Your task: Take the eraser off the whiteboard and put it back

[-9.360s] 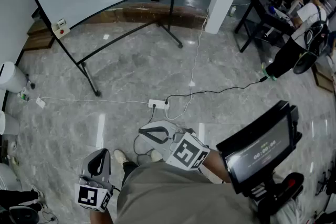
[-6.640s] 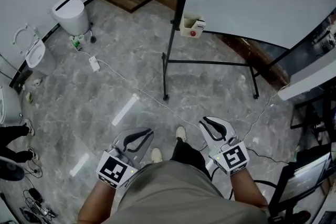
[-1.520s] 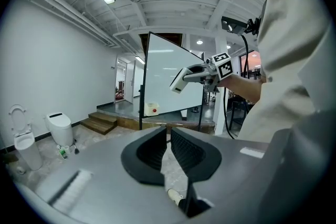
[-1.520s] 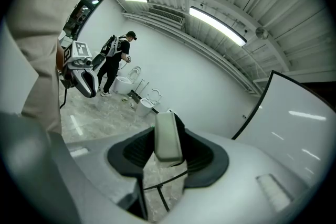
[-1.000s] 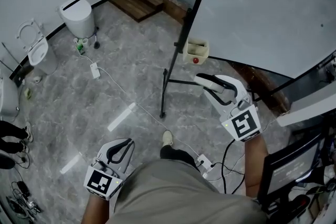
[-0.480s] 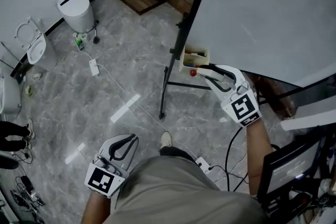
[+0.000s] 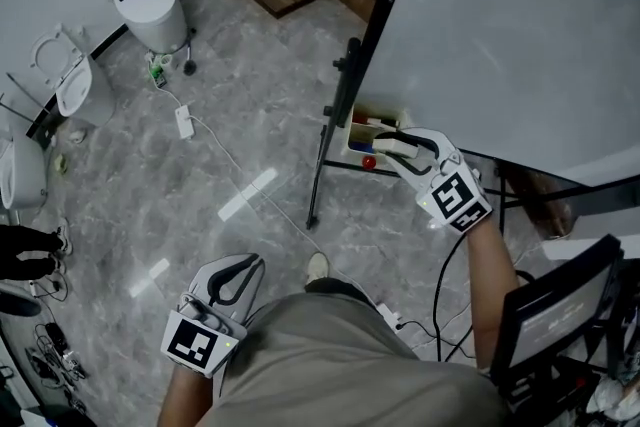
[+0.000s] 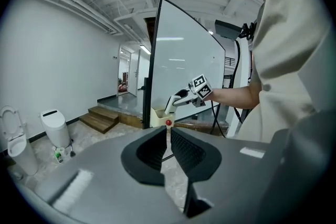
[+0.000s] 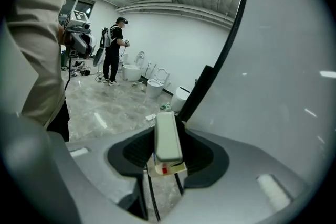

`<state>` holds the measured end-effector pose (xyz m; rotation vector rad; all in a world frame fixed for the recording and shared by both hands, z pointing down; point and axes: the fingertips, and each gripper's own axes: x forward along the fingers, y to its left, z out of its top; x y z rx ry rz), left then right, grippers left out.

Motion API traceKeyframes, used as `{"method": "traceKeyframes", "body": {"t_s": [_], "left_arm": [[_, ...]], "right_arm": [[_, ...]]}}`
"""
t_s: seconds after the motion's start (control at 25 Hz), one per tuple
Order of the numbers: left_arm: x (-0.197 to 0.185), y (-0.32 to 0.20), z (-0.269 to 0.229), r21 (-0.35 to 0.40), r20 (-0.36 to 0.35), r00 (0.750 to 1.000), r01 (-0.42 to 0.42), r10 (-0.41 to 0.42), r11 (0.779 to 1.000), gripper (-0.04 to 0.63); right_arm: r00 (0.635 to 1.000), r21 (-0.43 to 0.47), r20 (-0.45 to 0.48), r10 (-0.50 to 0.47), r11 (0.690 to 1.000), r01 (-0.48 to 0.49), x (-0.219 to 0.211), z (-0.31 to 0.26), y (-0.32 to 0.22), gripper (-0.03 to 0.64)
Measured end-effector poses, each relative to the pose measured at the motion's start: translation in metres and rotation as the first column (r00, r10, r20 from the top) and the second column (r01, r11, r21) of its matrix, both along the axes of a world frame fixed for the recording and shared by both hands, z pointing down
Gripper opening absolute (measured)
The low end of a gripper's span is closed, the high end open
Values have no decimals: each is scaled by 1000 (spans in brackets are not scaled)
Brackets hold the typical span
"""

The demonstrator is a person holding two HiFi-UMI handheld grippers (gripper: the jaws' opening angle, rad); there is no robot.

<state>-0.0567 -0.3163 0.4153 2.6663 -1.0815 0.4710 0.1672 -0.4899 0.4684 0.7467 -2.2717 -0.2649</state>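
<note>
Two hand-held grippers show in the head view. The left hand-held gripper (image 7: 245,263) is low over open floor (image 7: 230,135) left of the whiteboard (image 7: 520,25). The right hand-held gripper (image 7: 388,146) is at a cream box (image 7: 353,143) on the whiteboard's lower corner, with small red and blue things inside.

Left gripper view: jaws closed together, empty.

Right gripper view: jaws clenched on the eraser (image 9: 167,136), just above that box.

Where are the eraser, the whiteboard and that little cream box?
eraser (image 9: 167,136), right gripper view, its pale top face.
whiteboard (image 7: 520,35), head view, bare white surface.
cream box (image 8: 157,117), left gripper view, its front wall.
</note>
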Motion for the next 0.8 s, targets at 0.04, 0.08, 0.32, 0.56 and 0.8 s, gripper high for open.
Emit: {"method": "traceKeyframes", "body": {"t_s": [0.04, 0.08, 0.32, 0.56, 0.8], "left_arm": [[2, -5, 0, -3, 2, 1000, 1, -1, 1000, 32], [4, -10, 1, -6, 5, 1000, 1, -1, 1000, 32], [12, -29, 10, -36, 20, 1000, 4, -3, 999, 32], [16, -36, 17, -53, 26, 1000, 9, -8, 999, 32], [14, -37, 18, -61, 28, 1000, 9, -8, 998, 32]], "right_arm": [[1000, -16, -5, -11, 1000, 11, 0, 7, -3, 164], [1000, -30, -10, -20, 999, 19, 0, 14, -6, 164], [999, -99, -22, -48, 994, 46, 4, 46, -21, 164], [997, -140, -38, -62, 989, 56, 7, 68, -24, 164], [998, -147, -15, -64, 987, 61, 5, 68, -24, 166]]}}
